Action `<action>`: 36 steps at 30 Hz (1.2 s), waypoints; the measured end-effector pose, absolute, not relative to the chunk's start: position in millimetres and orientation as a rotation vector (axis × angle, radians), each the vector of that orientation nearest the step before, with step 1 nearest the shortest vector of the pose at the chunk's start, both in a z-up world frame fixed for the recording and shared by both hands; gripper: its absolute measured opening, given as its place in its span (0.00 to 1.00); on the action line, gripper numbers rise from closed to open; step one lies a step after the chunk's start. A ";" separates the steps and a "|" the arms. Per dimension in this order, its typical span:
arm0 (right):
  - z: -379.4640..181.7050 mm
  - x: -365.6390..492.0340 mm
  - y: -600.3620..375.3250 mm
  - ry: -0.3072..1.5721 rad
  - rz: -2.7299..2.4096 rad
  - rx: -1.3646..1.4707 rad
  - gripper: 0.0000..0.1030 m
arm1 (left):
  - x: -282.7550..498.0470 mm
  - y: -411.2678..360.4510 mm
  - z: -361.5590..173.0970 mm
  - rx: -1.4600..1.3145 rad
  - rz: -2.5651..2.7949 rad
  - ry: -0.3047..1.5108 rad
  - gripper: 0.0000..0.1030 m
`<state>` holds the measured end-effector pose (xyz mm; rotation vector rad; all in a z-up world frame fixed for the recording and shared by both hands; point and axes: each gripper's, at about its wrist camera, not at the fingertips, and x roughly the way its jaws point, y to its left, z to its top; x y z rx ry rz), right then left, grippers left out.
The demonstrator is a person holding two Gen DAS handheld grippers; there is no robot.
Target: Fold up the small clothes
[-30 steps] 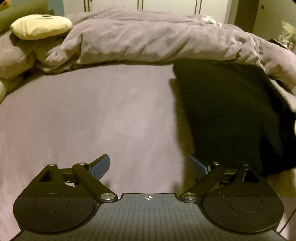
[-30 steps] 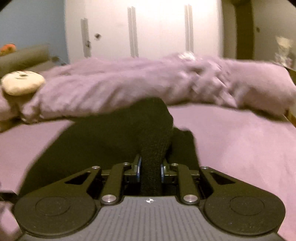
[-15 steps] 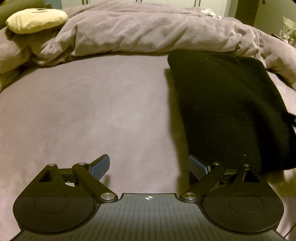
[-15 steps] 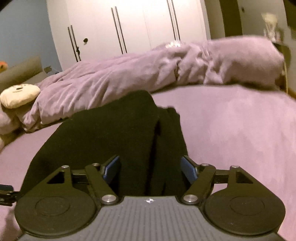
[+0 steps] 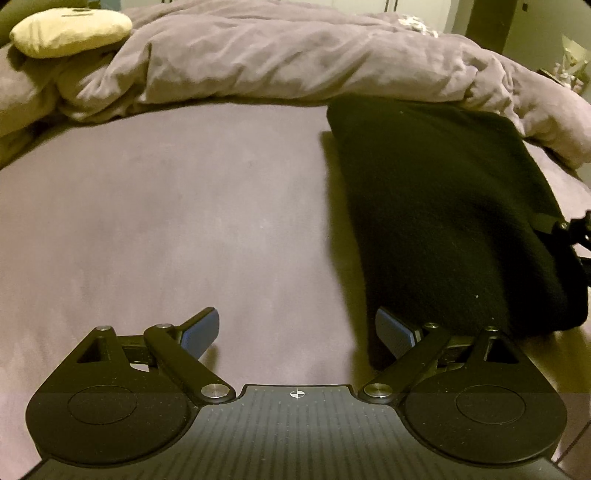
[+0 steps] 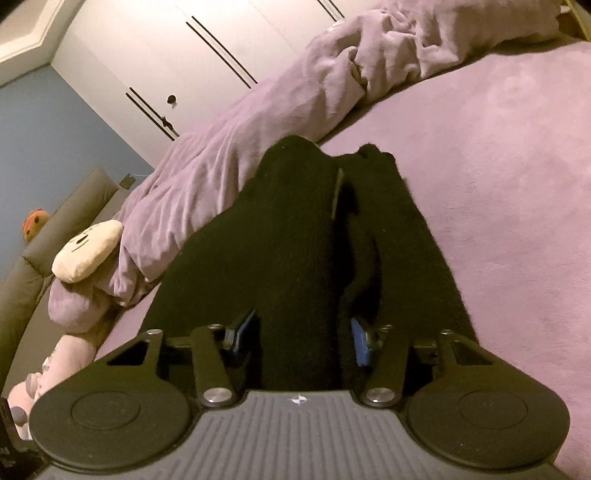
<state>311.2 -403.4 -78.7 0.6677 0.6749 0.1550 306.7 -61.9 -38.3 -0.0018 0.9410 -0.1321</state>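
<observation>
A black knitted garment (image 5: 443, 221) lies folded lengthwise on the purple bed sheet (image 5: 166, 221), right of centre in the left wrist view. My left gripper (image 5: 297, 332) is open and empty, low over the sheet just left of the garment's near corner. In the right wrist view the garment (image 6: 288, 240) runs away from the camera, with a thick fold between the fingers of my right gripper (image 6: 301, 339). Its jaws stand partly closed around that fold, blue pads against the cloth. The right gripper's edge (image 5: 576, 229) shows at the garment's right side.
A rumpled purple duvet (image 5: 295, 62) lies across the far side of the bed. A cream plush pillow (image 5: 70, 31) rests at its left end, also in the right wrist view (image 6: 88, 251). White wardrobe doors (image 6: 192, 55) stand behind. A grey bolster (image 6: 44, 251) lies at the left.
My right gripper let go of the garment, opened wide, then narrowed around a thick fold again while tilting. The garment settled flat. My left gripper stayed open and barely moved.
</observation>
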 end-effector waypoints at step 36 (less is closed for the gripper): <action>-57.3 316.5 -380.4 0.602 -0.002 0.074 0.67 | 338.2 -78.1 -24.6 -0.099 -0.282 0.892 0.94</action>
